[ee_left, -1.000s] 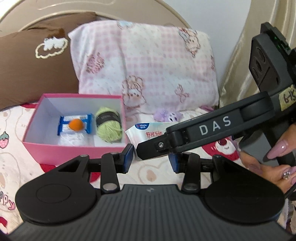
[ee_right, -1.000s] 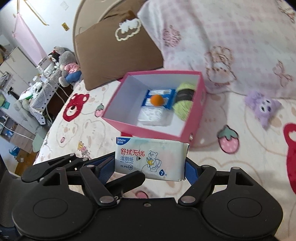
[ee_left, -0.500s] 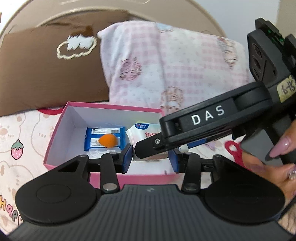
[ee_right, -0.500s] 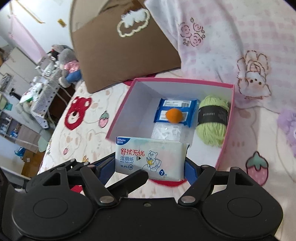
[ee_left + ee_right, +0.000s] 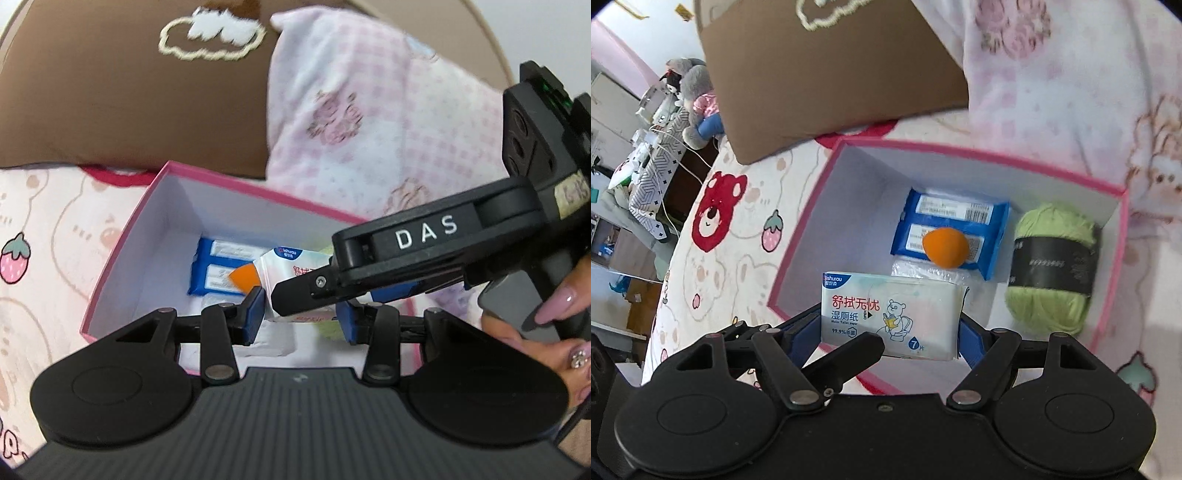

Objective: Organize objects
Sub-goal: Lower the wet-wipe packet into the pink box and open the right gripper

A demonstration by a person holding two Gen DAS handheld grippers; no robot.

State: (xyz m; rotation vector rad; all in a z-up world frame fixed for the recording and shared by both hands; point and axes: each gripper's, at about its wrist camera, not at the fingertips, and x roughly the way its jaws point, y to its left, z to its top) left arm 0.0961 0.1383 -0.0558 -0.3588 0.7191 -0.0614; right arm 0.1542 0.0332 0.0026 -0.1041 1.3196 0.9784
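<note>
While your right tongs (image 5: 890, 338) were clamped on the ends of the wet-wipe pack (image 5: 890, 314), the pack hung over the near wall of the pink box (image 5: 798, 266), partly above its white inside and touching nothing but the blue pads. Your left tongs (image 5: 301, 314) sat narrowed with the pack's end showing between their blue fingers (image 5: 253, 312), but the right tool's black arm crossed in front, so whether those pads pressed on the pack could not be told. Your hand (image 5: 546, 332) gripped the right tool's handle at the right edge of the left wrist view.

Inside the box lay a blue packet (image 5: 951, 229) with an orange ball (image 5: 945, 246) resting on it, a clear plastic packet (image 5: 923, 271) just in front of them, and a green yarn skein (image 5: 1052, 262) with a black band against the right wall. You had the box on the bed (image 5: 713, 266), near the head edge, just before the brown pillow (image 5: 827, 74) and the pink checked pillow (image 5: 1071, 92).
</note>
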